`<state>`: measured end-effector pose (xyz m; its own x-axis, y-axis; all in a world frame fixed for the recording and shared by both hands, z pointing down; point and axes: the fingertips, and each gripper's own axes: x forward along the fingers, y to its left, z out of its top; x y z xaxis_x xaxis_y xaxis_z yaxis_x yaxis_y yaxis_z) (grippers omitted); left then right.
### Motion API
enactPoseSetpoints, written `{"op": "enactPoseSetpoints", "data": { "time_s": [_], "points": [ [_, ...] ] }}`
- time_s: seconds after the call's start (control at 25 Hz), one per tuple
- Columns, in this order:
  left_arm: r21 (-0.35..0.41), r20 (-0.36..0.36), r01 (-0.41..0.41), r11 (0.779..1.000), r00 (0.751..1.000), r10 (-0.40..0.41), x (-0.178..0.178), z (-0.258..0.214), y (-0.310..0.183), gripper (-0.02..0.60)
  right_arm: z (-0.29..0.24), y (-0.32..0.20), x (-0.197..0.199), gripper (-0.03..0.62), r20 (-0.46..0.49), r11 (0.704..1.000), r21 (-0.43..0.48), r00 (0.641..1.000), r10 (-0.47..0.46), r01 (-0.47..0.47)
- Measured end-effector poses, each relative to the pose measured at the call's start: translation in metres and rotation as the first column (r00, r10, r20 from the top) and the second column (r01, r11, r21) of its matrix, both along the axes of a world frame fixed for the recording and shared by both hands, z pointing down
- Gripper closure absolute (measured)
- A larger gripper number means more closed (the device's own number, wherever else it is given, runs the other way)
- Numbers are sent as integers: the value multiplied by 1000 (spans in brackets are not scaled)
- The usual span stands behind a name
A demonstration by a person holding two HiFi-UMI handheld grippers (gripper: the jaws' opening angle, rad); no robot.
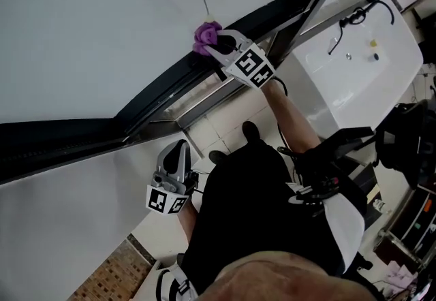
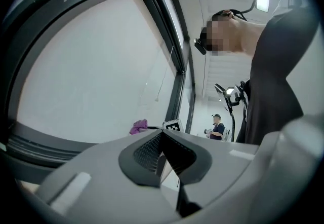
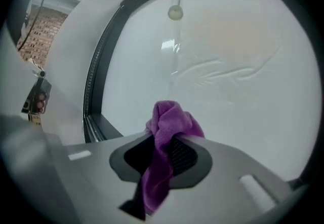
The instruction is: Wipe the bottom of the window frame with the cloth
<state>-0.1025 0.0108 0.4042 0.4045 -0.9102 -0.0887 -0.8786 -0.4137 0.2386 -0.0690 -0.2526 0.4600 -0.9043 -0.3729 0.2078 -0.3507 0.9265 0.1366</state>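
Cloth point(image 3: 169, 126) is clamped in the right tongs point(image 3: 163, 153) at the bottom of the window frame point(image 1: 146, 107); left tongs point(image 2: 163, 154) are held together, empty; wiping is judged largely undone

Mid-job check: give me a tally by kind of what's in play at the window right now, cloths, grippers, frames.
purple cloth: 1, clamped in the right gripper
grippers: 2, the right gripper and the left gripper, which is shut with nothing in it
window frame: 1
Total: 4
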Motion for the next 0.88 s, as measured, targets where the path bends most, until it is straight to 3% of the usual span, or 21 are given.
{"op": "enactPoseSetpoints", "data": {
  "time_s": [0.32,0.56,0.76,0.88],
  "points": [
    [2,-4,33,999,999,-33,-11,2,3,581,44,-20,-4,526,-62,983,-169,996,66,-76],
    [-1,-3,2,1000,1000,-2,-5,4,-2,581,46,-21,-2,525,-185,996,-61,981,52,-64],
    [0,-7,-4,1000,1000,4,0,3,-4,581,64,-53,29,525,-394,992,59,911,125,-111],
    [-4,-7,-15,1000,1000,15,4,5,-8,581,71,-61,35,525,-415,994,66,904,102,-82]
  ]
}}
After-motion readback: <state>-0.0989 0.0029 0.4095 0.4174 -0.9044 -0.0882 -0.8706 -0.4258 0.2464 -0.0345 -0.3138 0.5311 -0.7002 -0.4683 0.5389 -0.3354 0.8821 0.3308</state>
